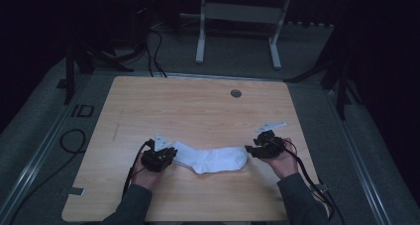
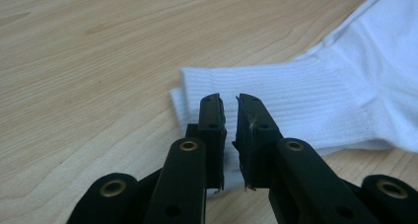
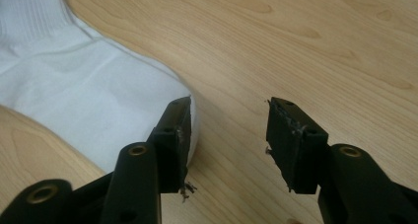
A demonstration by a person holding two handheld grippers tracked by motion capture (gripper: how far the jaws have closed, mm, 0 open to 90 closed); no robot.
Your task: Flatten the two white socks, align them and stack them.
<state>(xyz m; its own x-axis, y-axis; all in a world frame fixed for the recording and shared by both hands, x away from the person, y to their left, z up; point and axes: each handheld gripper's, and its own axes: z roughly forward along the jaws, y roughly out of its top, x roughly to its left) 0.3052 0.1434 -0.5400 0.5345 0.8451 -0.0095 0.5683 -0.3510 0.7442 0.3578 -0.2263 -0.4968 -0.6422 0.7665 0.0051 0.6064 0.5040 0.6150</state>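
White sock laid flat between two hand-held grippers

The sock (image 1: 210,158) lies stretched across the near-middle of the bench (image 1: 198,106). The left hand-held gripper (image 2: 229,110) hangs over its ribbed cuff, jaws slightly parted, pinching nothing; the right hand-held gripper (image 3: 229,130) stands spread beside the toe. Bare bench surrounds it, edges well apart.

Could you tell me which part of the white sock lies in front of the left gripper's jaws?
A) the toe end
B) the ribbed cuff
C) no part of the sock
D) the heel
B: in the left gripper view, the ribbed cuff of the white sock lies flat on the table just beyond the left gripper, whose jaws stand slightly apart.
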